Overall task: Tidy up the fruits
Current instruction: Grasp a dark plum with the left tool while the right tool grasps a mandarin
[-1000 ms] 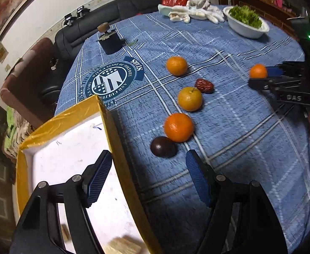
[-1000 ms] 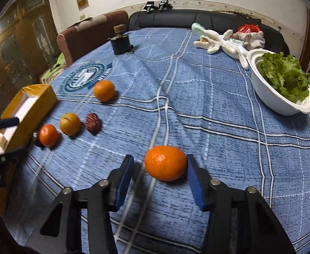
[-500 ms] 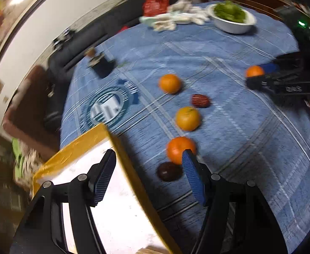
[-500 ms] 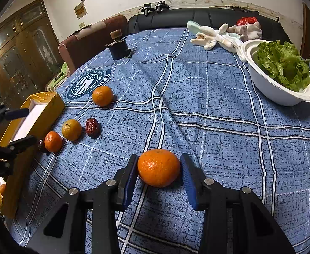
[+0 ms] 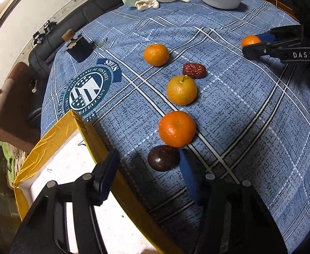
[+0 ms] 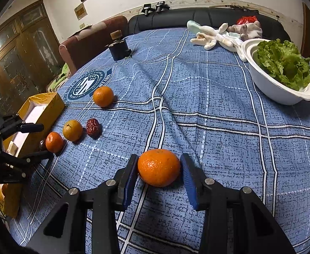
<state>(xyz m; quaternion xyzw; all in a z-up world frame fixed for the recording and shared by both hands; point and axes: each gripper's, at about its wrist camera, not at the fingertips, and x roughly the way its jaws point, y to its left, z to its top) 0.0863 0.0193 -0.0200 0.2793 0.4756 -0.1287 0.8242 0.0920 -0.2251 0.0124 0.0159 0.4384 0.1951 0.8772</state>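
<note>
Orange mandarin: on blue tablecloth, bracketed at its widest girth by right gripper, pads barely touching; light, firm, rolls. Left gripper wide beside dark plum

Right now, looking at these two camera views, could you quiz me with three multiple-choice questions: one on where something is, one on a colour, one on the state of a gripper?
1. Where is the lettuce?
A. in the white bowl
B. in a basket
C. on the floor

2. What colour is the rim of the box?
A. red
B. yellow
C. green

3. How does the left gripper stand?
A. shut on an orange
B. shut on the box's wall
C. open, holding nothing

Answers:
1. A, the leaves fill the white bowl.
2. B, the rim is shiny yellow around a white inside.
3. C, its fingers stand wide apart, and the dark fruit lies free on the cloth between them.
</note>
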